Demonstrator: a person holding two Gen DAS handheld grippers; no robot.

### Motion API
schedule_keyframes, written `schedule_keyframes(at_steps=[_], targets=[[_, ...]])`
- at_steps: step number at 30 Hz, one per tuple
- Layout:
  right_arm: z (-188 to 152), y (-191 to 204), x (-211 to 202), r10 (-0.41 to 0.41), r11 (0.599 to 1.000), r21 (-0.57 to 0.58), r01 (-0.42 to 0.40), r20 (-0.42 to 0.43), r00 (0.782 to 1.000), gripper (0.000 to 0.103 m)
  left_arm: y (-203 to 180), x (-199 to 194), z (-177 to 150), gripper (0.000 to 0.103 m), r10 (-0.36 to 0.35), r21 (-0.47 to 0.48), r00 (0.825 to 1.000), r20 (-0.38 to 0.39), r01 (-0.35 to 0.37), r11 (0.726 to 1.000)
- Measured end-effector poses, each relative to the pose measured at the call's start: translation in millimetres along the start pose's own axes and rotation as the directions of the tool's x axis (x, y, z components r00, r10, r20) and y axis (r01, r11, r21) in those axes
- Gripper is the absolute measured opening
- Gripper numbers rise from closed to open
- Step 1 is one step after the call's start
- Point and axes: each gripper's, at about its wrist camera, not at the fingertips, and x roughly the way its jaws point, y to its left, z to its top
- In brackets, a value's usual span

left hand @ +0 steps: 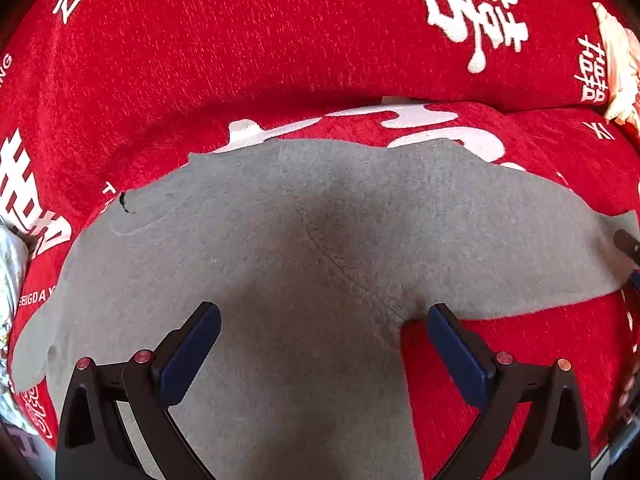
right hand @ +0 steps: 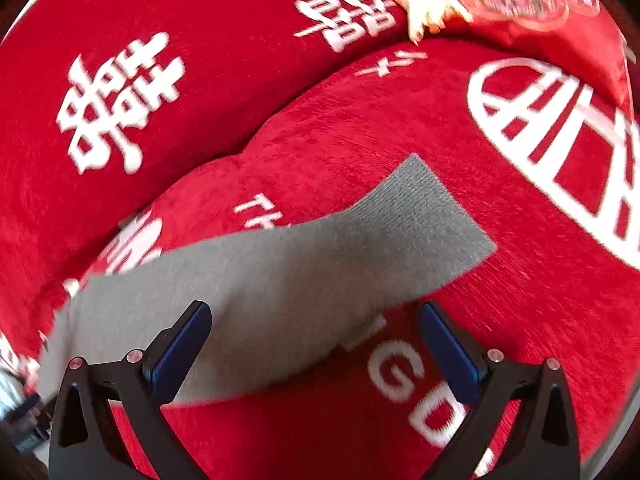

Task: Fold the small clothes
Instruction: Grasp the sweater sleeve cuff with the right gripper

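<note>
Both left tongs [left hand: 324, 320] and right tongs [right hand: 314, 318] gape over flat grey knit garment [left hand: 280, 240] on red sofa cover [left hand: 240, 40].

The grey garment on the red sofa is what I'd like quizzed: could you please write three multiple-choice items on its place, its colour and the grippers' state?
1. Where does the grey garment lie?
A. spread on the red sofa cover
B. on a hanger
C. in a basket

2. What colour is the print on the cover?
A. yellow
B. white
C. black

3. How do the left gripper and right gripper stand?
A. both shut on cloth
B. one shut
C. both open

Answers: 1 A, it lies flat on the seat; 2 B, white characters show; 3 C, each pair of fingers is spread wide, gripping nothing.
</note>
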Motion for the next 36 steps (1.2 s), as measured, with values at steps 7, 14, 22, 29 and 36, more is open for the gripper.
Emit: schedule_keyframes(at_steps=[7,14,22,29,36], targets=[[32.6,1.2,25.3,0.071,0.997,0.003,-0.071,-0.03,0.997,0.021,18.0,21.3,7.9,0.103,0.022,-0.071,0.999,-0.031,-0.024,0.997],[26.0,-1.7,-5.3,0.102,0.995,-0.004,-0.102,0.019,0.995,0.005,51.4,30.1,-6.2,0.103,0.003,-0.132,0.998,-0.065,-0.012,0.991],[22.6,42.5,-54.1,0.097,0.983,-0.167,-0.079,0.101,0.99,0.005,81.3,7.6,-39.9,0.103,0.006,-0.104,1.0,-0.025,-0.009,0.995],[21.2,80.1,-78.1,0.057,0.981,-0.194,-0.032,0.122,0.991,0.005,144.6,-2.7,-67.1,0.103,0.002,-0.18,1.0,-0.025,-0.007,0.984],[11.8,128.6,-104.2,0.057,0.977,-0.21,-0.022,0.162,0.985,0.005,201.7,-7.0,-93.5,0.103,0.015,-0.247,1.0,0.001,-0.014,0.969]])
